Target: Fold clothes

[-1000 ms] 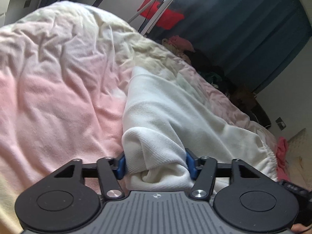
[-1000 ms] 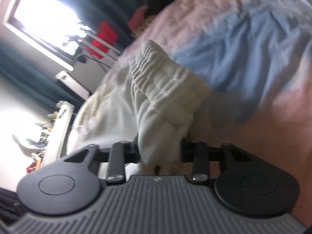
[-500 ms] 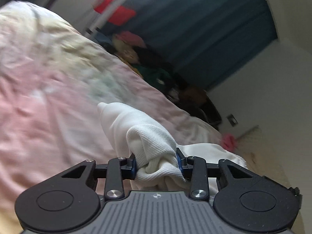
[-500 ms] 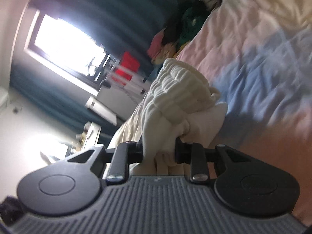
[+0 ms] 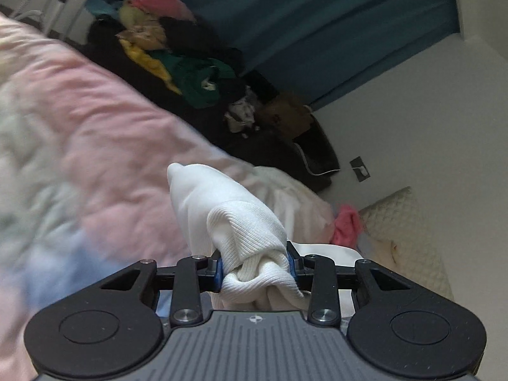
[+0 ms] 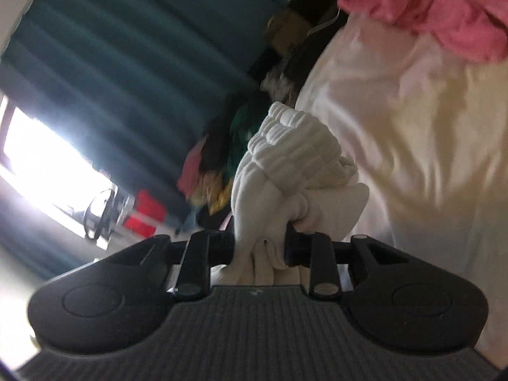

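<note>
A white knit garment (image 5: 235,222) is bunched between the blue pads of my left gripper (image 5: 255,268), which is shut on its ribbed hem, lifted above the pastel duvet (image 5: 95,146). In the right wrist view the same white garment (image 6: 295,165) shows its gathered elastic band, and my right gripper (image 6: 262,249) is shut on that bunch. The cloth below both grips is hidden behind the gripper bodies.
A heap of mixed clothes (image 5: 177,63) lies along the bed's far side before teal curtains (image 5: 317,16). A pink garment (image 5: 347,223) and a cream pillow (image 5: 403,238) sit at the bed's right end. The pink garment (image 6: 425,9) and a bright window (image 6: 41,165) show in the right wrist view.
Both grippers have risen and swung across the bed, carrying the white garment off the duvet. The left jaws closed in tighter on the hem. Both views now face the curtains and the clothes heap.
</note>
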`<state>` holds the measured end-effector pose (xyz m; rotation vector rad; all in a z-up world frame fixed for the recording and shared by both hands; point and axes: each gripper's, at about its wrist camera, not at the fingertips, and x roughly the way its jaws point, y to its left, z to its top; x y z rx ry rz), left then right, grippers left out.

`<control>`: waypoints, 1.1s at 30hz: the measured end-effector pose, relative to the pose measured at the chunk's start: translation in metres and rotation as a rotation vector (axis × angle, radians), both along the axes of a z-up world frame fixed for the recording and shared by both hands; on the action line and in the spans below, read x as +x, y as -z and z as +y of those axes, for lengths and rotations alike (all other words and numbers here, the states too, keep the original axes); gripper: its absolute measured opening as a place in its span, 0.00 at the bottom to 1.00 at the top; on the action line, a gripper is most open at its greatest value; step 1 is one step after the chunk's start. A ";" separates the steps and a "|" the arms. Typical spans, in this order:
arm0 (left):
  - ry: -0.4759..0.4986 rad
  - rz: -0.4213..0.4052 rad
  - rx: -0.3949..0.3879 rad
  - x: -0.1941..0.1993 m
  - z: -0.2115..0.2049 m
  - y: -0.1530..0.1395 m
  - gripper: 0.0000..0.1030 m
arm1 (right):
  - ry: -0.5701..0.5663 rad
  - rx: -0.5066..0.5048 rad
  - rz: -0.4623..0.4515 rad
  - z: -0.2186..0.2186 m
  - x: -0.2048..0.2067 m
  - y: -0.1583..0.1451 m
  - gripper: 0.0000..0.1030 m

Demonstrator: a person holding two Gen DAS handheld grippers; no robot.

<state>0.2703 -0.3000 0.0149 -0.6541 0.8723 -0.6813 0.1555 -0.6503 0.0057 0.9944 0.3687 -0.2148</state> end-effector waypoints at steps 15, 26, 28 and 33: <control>0.199 -0.101 0.159 0.034 -0.031 0.140 0.37 | 0.105 0.190 0.000 -0.023 -0.027 0.176 0.30; 0.200 -0.114 0.238 0.008 -0.013 0.134 0.44 | 0.200 0.330 0.102 -0.002 -0.061 0.202 0.35; 0.184 -0.121 0.264 -0.003 -0.006 0.118 0.44 | 0.196 0.285 0.160 0.001 -0.067 0.184 0.36; 0.193 -0.201 0.305 -0.040 0.008 0.063 0.42 | 0.154 0.176 0.202 0.016 -0.092 0.139 0.35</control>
